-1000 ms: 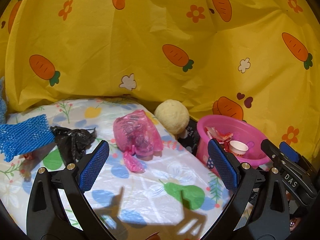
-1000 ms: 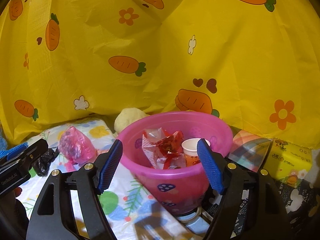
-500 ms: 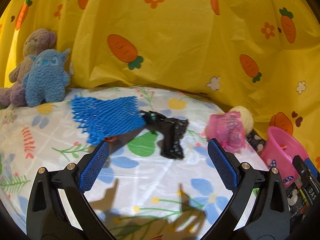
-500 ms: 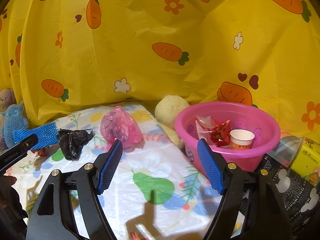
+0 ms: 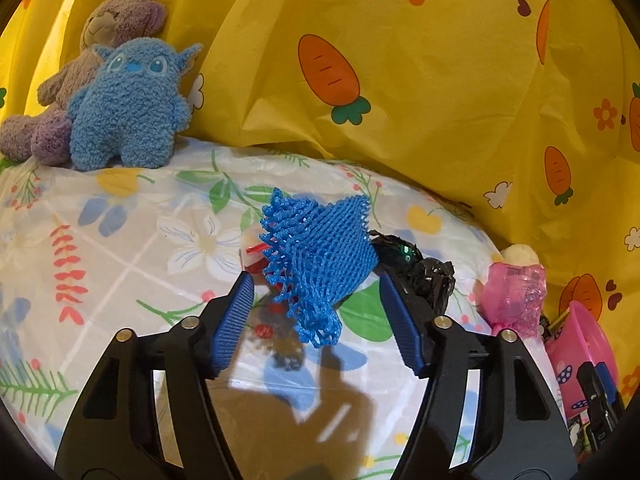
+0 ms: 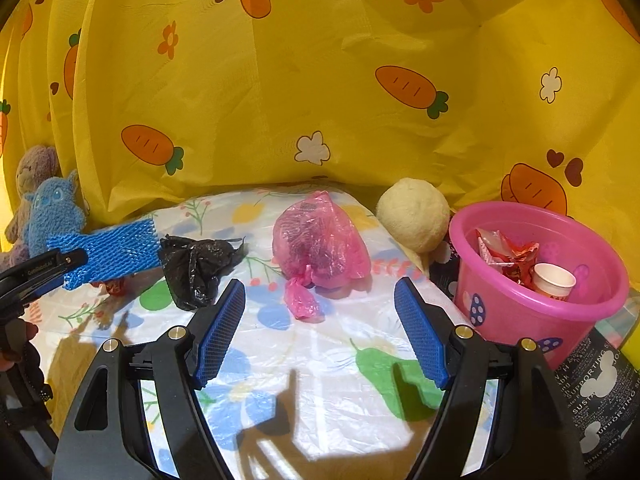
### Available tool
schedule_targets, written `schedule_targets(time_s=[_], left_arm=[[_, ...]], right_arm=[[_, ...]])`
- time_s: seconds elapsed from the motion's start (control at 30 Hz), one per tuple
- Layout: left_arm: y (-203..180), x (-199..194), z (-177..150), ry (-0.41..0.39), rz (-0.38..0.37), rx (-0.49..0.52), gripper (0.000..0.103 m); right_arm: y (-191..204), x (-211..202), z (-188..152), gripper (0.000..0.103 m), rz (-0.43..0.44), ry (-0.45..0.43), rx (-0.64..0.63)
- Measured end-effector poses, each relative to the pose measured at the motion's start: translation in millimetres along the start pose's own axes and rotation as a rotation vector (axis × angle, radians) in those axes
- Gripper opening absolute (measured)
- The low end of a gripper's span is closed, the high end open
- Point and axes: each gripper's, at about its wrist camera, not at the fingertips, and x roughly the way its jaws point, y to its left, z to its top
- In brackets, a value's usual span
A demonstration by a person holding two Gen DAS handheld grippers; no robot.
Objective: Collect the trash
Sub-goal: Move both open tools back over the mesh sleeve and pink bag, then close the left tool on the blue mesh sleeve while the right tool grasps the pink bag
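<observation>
My left gripper (image 5: pixel 316 306) is spread wide around the blue net (image 5: pixel 320 256) lying on the floral sheet (image 5: pixel 120 248), pads not touching it. My right gripper (image 6: pixel 320 320) gapes too, empty, facing the pink bag (image 6: pixel 320 244); black bag (image 6: pixel 196 264) left, pink bucket (image 6: pixel 516 312) right.

- blue foam net (image 5: pixel 320 256): crumpled, left of the black bag.
- black bag (image 6: pixel 196 266): scrunched.
- pink bag (image 6: pixel 320 242): knotted, right of the black bag.
</observation>
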Motion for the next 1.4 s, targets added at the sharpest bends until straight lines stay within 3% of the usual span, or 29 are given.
schedule_targets(time_s=[0.07,0.23,0.3,0.5,0.63,0.73,1.03,1.1,1.23,1.33,1.4], left_arm=[[1,9,2,0.024,-0.006,-0.007,0.052],[0,18,0,0.048,-0.038,-0.006,0.019],[-2,17,-1,0.041,-0.057,0.001,0.011],[-6,7,-1,-0.015,-0.092,0.01,0.006],[-10,-11,0,-0.116,-0.127,0.011,0.006],[-13,-20,1,-0.181,-0.107,0.031,0.006],[-13,-19,-1,-0.186,-0.073,0.048,0.006],[-13,-18,-1,-0.183,-0.072,0.051,0.006],[-14,-17,-2,-0.181,-0.068,0.053,0.006],[-14,-16,-3,-0.174,-0.072,0.055,0.006],[-15,-15,-4,-0.172,-0.071,0.062,0.006]], right_arm=[[5,4,2,0.075,0.004,0.002,-0.008],[14,16,8,0.075,0.007,0.011,-0.032],[15,22,12,0.075,0.007,0.018,-0.026],[18,42,22,0.075,-0.011,0.036,-0.034],[19,60,26,0.075,-0.029,0.055,-0.037],[20,77,30,0.075,-0.052,0.075,-0.037],[19,127,35,0.074,-0.089,0.161,-0.039],[19,134,32,0.062,-0.092,0.186,-0.045],[14,140,28,0.029,-0.085,0.212,-0.029],[13,139,27,0.014,-0.073,0.209,-0.03],[12,136,26,0.01,-0.07,0.199,-0.032]])
